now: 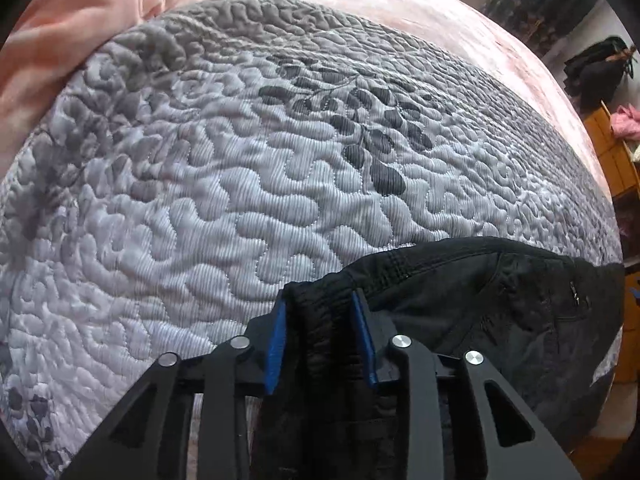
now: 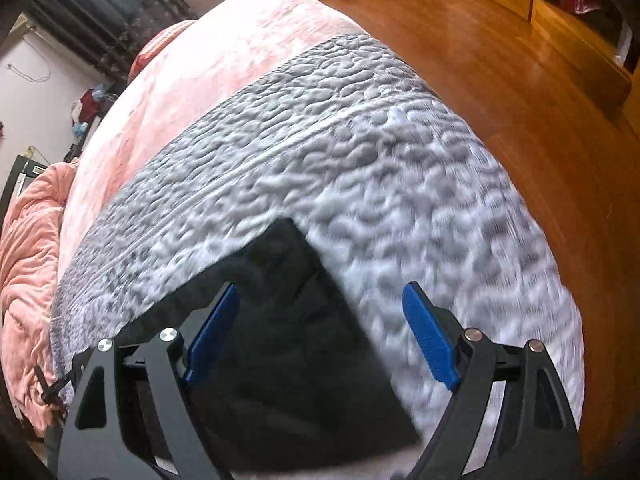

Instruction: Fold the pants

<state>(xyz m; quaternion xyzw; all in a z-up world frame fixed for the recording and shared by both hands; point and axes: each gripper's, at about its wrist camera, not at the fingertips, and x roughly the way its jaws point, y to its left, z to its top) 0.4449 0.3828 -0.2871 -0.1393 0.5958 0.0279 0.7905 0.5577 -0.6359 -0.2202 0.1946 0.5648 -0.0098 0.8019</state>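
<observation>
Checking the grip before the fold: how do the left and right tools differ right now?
The left tool has its blue pads pinched on the bunched waistband of the black pants; the right tool stands wide open, gripping nothing. The left is sharp; the right's view is blurred. Both point down at the grey quilt.

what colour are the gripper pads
Blue, on both grippers; clearest on the open right gripper's pads in the right wrist view.

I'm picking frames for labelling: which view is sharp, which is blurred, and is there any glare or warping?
Left wrist: sharp, quilt stitching crisp, tongs clamped on the pants. Right wrist: motion-smeared quilt, worst at lower right; mild sheen on the floor. Both: strong fisheye bowing, dark corners.
</observation>
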